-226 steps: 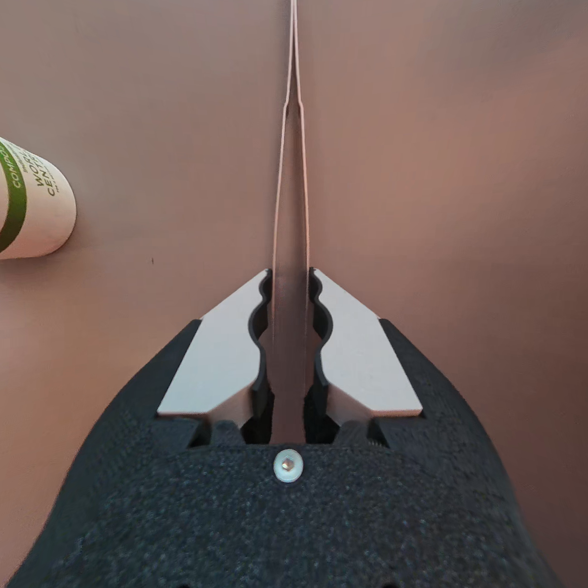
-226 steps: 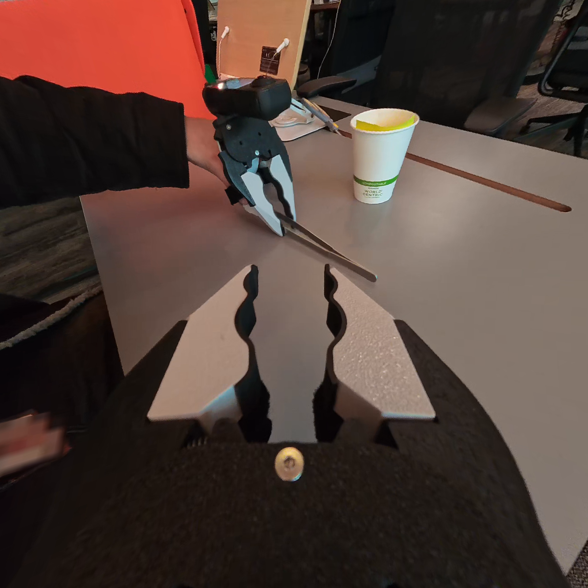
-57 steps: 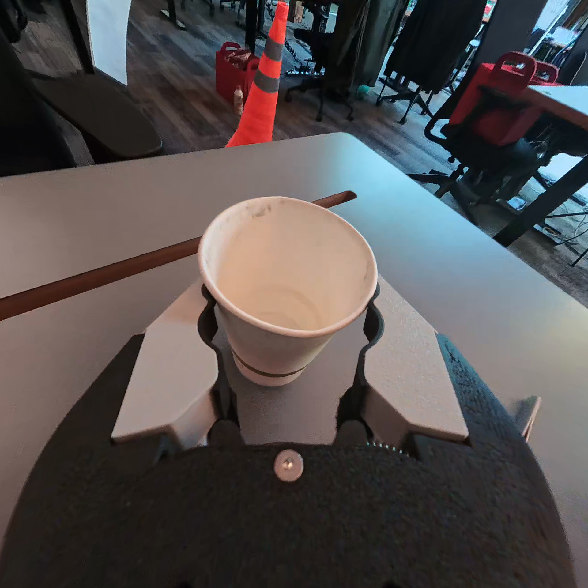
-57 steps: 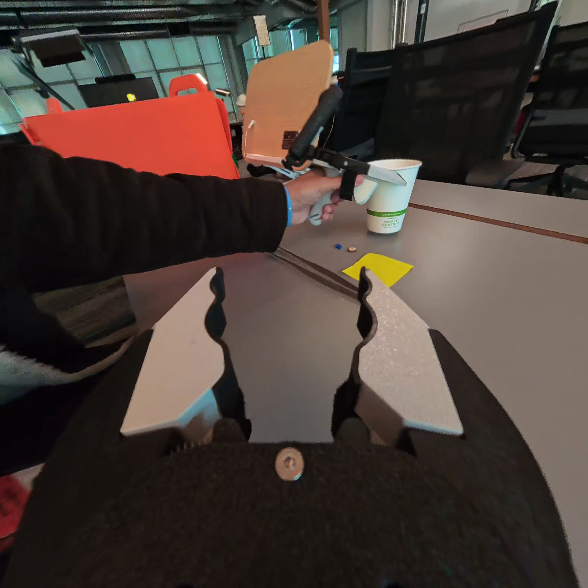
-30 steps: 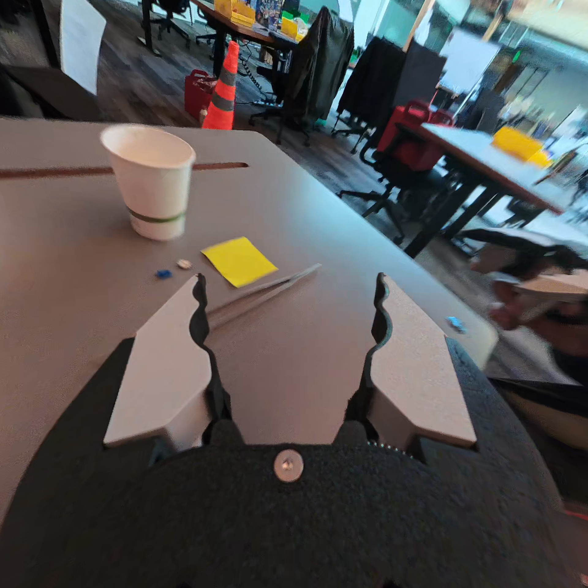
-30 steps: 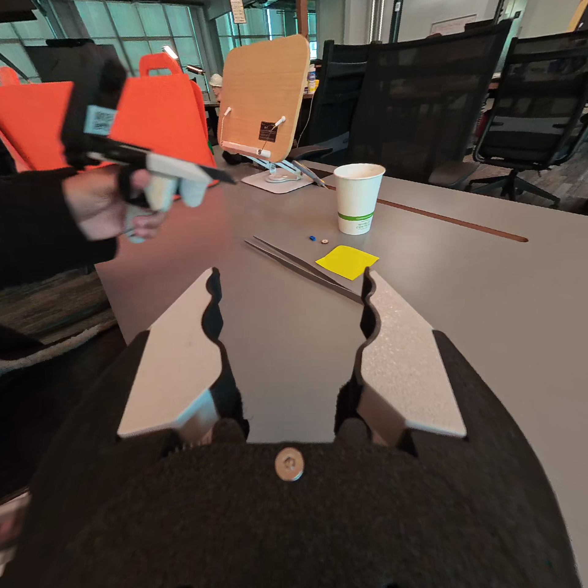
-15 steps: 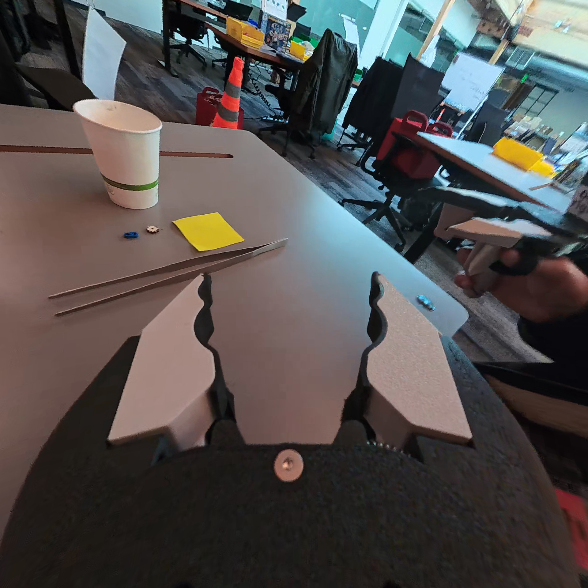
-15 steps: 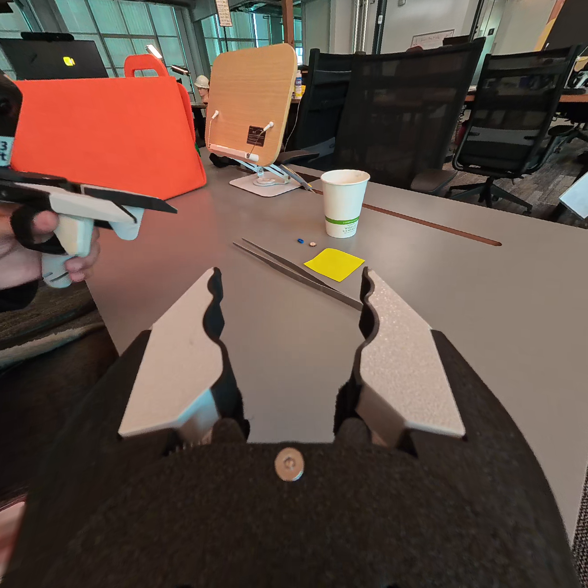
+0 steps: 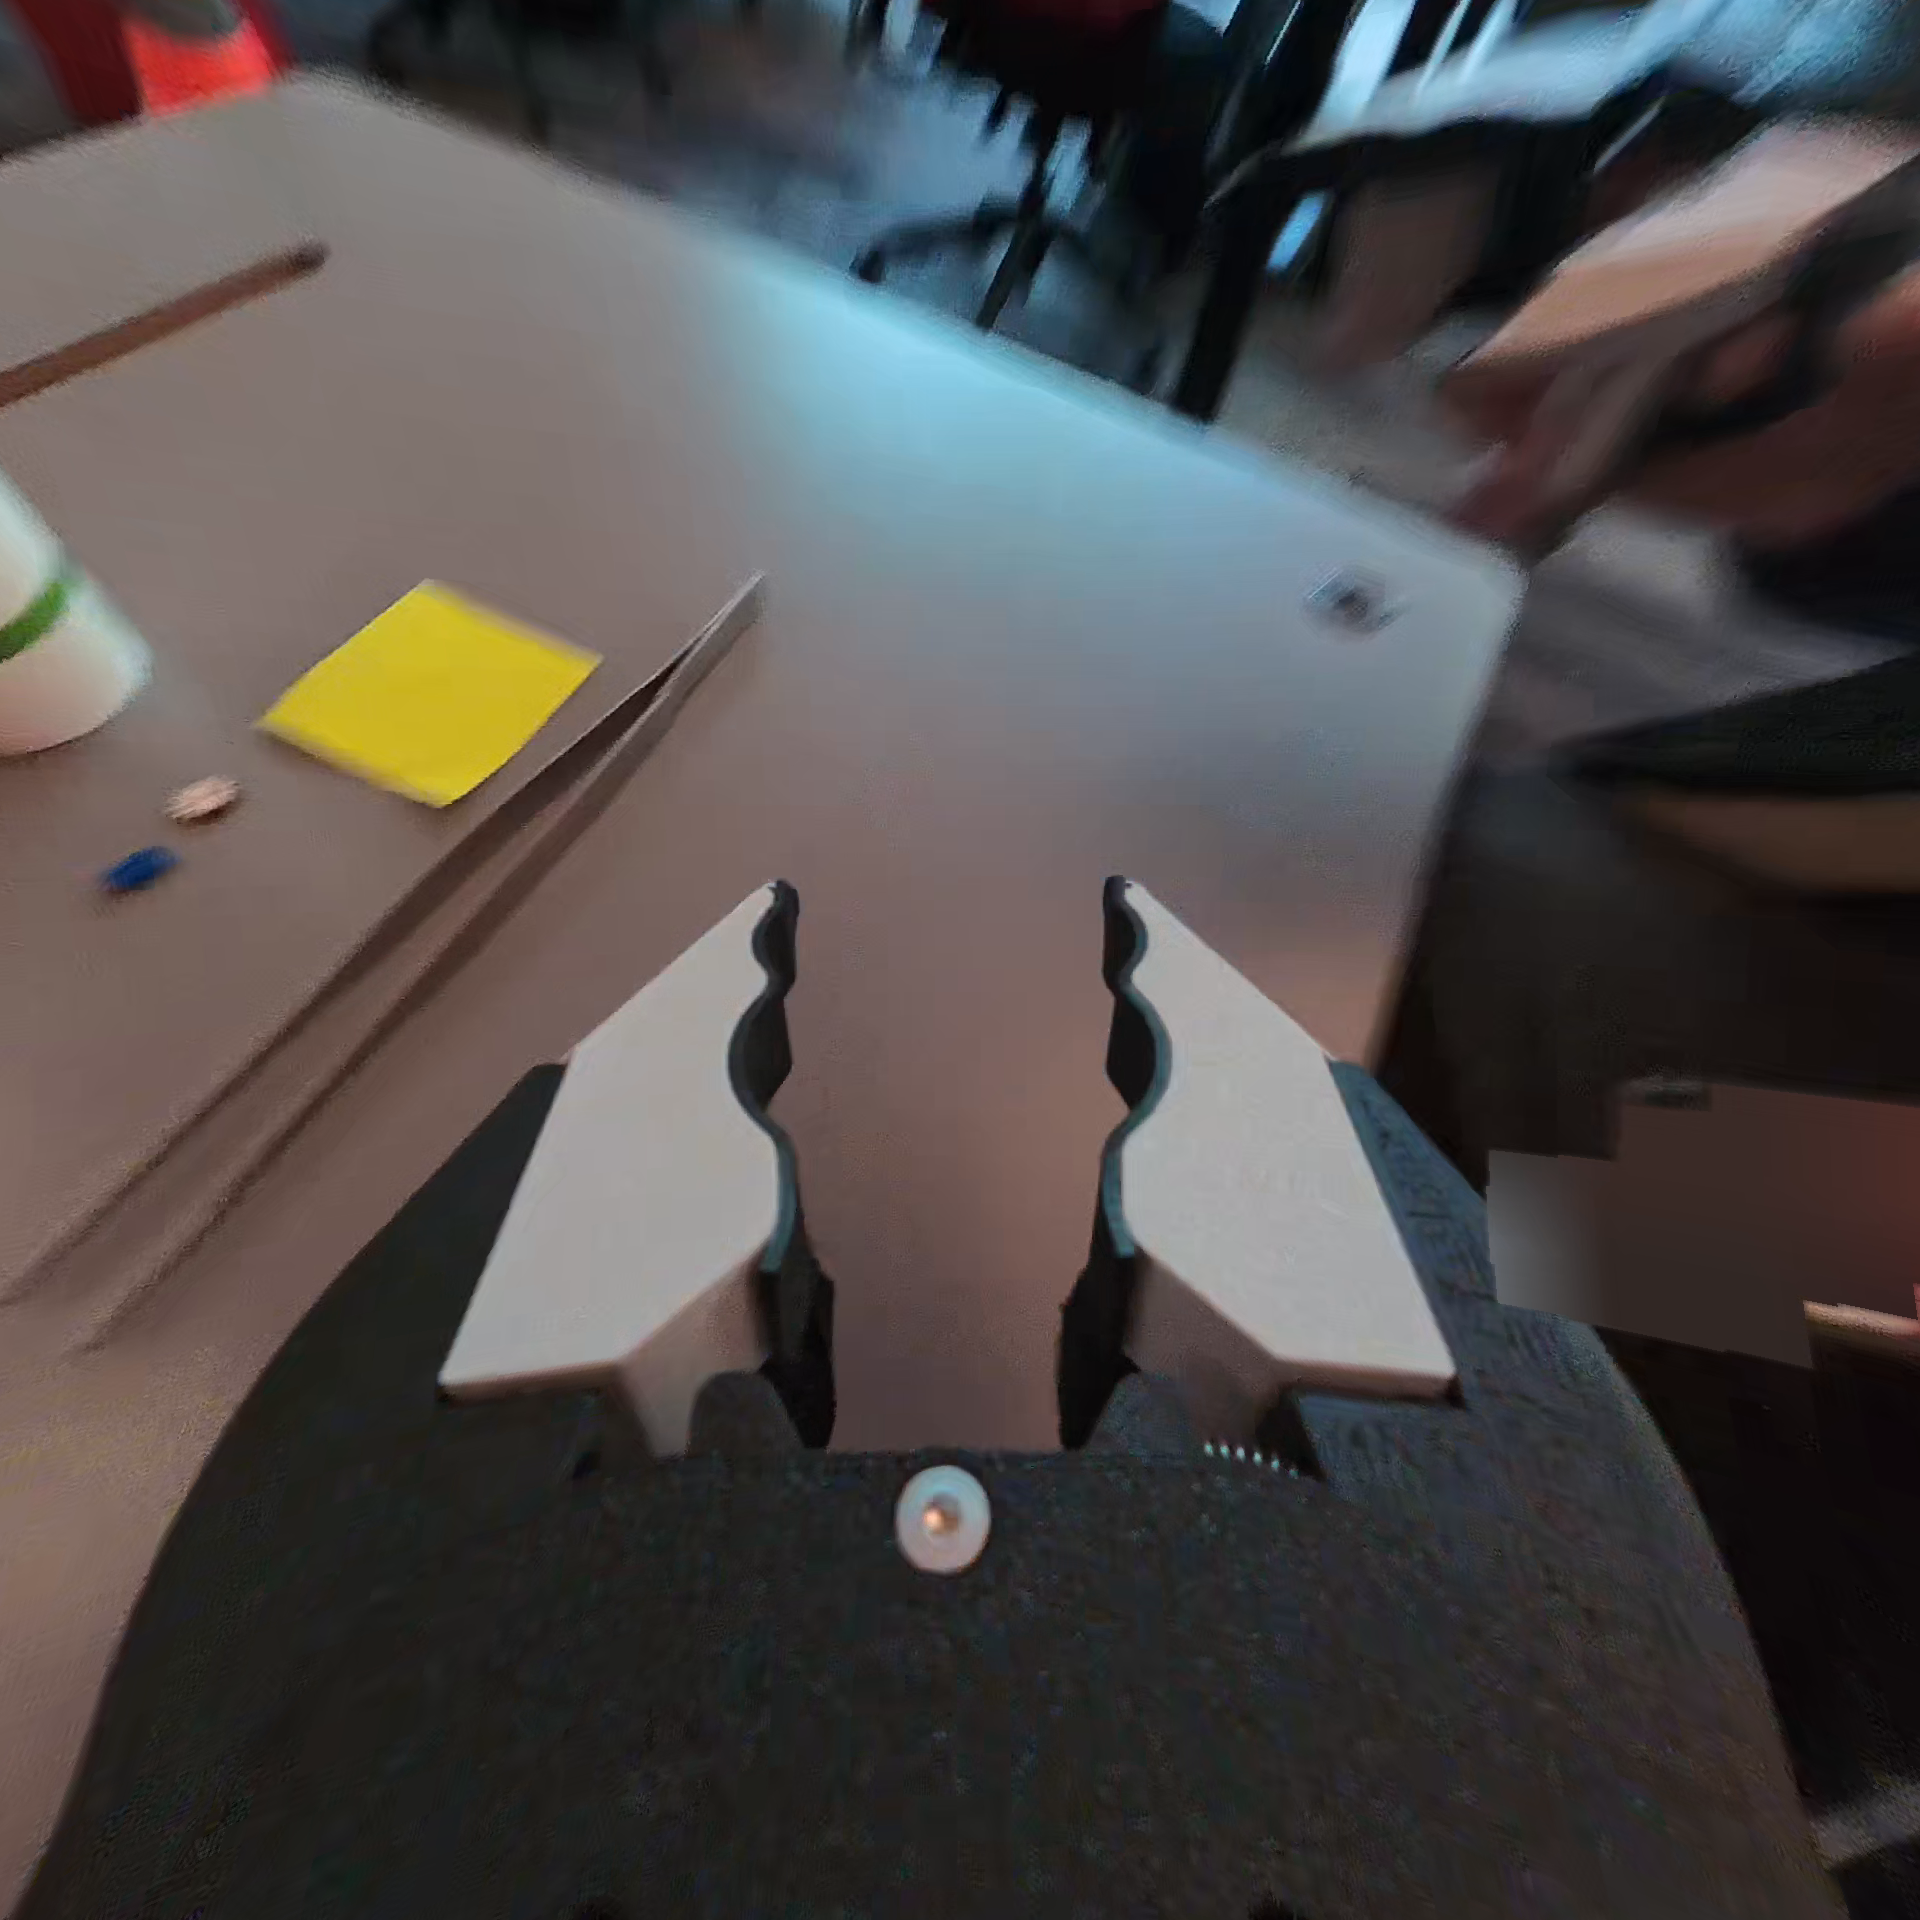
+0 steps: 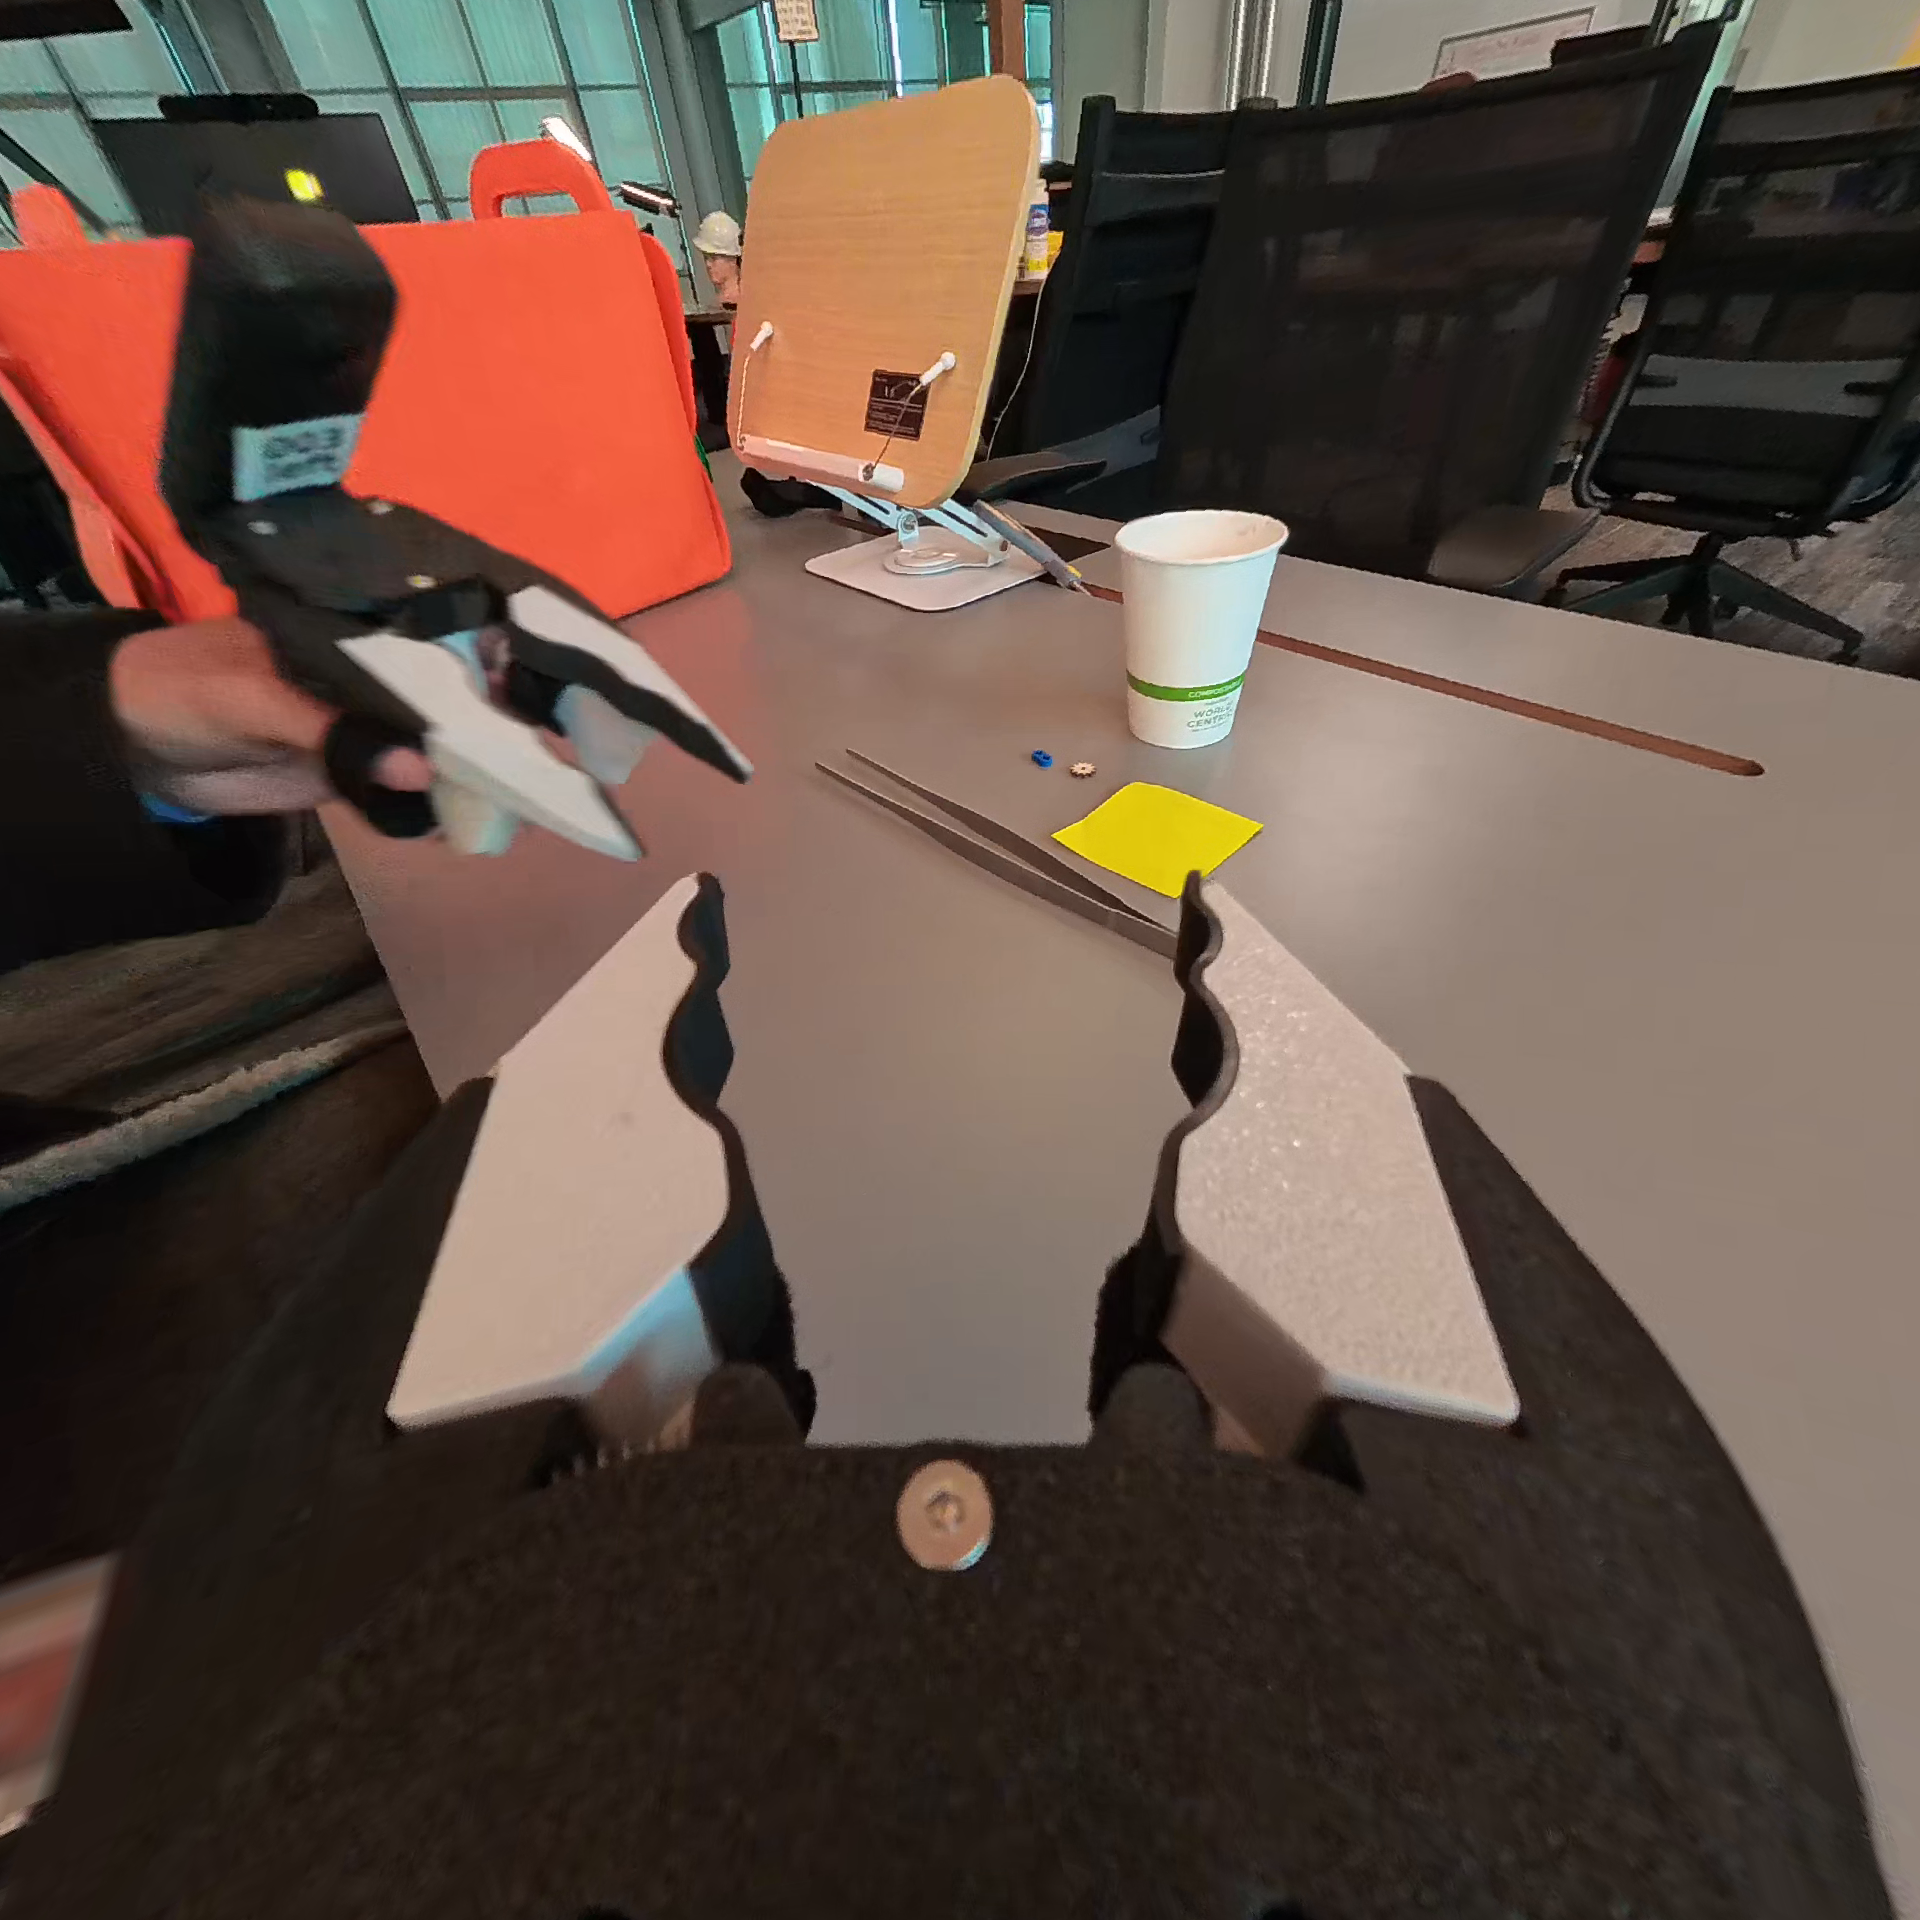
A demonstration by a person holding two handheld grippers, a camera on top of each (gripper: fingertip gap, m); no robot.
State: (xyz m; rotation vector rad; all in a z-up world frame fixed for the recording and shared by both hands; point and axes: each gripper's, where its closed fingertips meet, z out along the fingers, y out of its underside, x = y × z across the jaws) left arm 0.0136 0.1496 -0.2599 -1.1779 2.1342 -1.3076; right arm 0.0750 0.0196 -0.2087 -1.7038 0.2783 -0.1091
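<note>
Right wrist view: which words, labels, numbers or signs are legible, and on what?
I will not quote writing; it stands here:
White paper cup with green band: print, legible.
White tag on the left gripper: blurred.
Dark label on the tilted wooden board: too small.
Hanging sign at top: too small.

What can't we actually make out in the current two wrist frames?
- Paper cup, left wrist view: cut off by the left edge; only its base shows.
- Right tongs, left wrist view: motion-blurred; open or shut unreadable there.
- Tweezers, right wrist view: closed end hidden behind the right tongs' own finger.
- Blue piece and small gear: too small for detail.
- Cup interior, right wrist view: hidden by its rim.
</note>
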